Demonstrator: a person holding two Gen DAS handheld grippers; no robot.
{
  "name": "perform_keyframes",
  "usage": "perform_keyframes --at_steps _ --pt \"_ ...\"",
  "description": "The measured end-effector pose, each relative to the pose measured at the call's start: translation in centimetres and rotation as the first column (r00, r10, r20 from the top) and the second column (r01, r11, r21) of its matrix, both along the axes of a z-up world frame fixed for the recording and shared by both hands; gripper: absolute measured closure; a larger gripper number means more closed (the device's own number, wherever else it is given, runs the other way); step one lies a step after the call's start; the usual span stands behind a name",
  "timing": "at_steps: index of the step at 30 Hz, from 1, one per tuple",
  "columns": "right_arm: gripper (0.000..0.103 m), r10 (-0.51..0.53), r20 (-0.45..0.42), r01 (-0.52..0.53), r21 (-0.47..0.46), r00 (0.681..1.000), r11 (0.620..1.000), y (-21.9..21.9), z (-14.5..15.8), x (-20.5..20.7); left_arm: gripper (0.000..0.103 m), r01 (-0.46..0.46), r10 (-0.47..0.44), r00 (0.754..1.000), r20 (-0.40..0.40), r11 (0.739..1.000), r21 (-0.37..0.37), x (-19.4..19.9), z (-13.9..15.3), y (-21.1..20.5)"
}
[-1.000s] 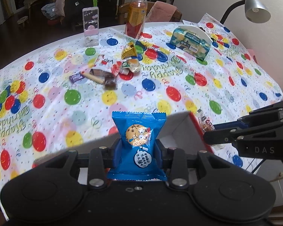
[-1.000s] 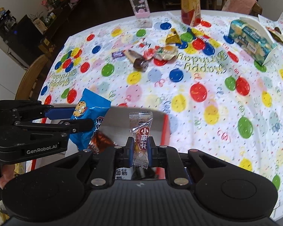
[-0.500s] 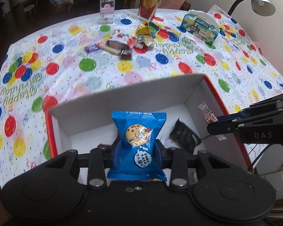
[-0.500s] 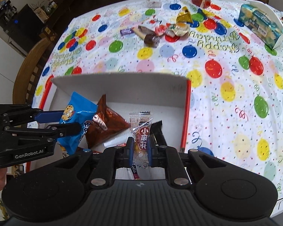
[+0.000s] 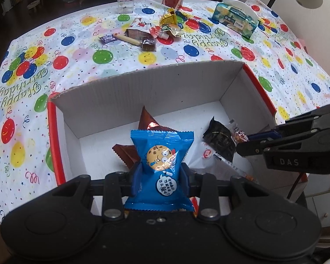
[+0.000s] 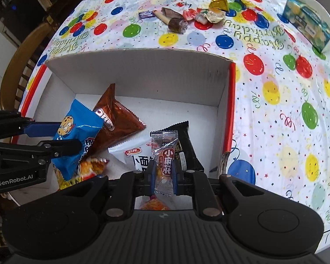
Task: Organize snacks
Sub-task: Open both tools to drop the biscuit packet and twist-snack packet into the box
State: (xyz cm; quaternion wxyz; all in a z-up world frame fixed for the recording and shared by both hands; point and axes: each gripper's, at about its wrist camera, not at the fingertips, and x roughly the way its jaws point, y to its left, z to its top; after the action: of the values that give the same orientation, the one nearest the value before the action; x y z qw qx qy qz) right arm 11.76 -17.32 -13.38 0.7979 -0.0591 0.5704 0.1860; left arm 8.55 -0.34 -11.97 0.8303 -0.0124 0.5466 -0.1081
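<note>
Tongs first: our left tongs [image 5: 160, 177] are clenched on the blue cookie packet [image 5: 161, 165], and our right tongs [image 6: 163, 177] are clenched on a small clear-wrapped candy [image 6: 165, 165]; both hang over the open cardboard box [image 6: 143, 66] that sits on the balloon-print surface [image 6: 286, 114]. Inside the box lie a brown foil packet [image 6: 116, 118], a black packet [image 6: 187, 145] and a white packet [image 6: 136, 156]. More loose snacks [image 5: 151, 33] lie in a cluster further back on the surface, near a tissue box [image 5: 235, 19]. We judge both held packets light and soft, with slick film that crinkles and could slip, and the cookie inside likely brittle, so a hard squeeze risks crumbs. We would take such packets across the middle of the body, not by the thin crimped ends, and let them go low over the box floor
</note>
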Motion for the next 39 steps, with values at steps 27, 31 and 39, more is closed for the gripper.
perform_keyframes --at_steps 27,31,39 --pt "0.08 0.041 0.011 -0.041 0.043 0.999 0.998 -0.2 0.9 -0.8 0.04 -0.012 0.012 0.999 0.041 1.0 -0.007 -1.1 0.9 -0.5" --pt "0.059 0.043 0.035 -0.045 0.06 0.998 0.997 -0.5 1.9 -1.0 0.035 -0.009 0.01 0.998 0.058 1.0 -0.013 -1.1 1.6 -0.5" --pt "0.042 0.038 0.091 -0.046 0.088 0.995 0.995 -1.4 4.9 -0.7 0.021 -0.002 0.004 0.992 0.126 1.0 -0.013 -0.9 4.0 -0.8"
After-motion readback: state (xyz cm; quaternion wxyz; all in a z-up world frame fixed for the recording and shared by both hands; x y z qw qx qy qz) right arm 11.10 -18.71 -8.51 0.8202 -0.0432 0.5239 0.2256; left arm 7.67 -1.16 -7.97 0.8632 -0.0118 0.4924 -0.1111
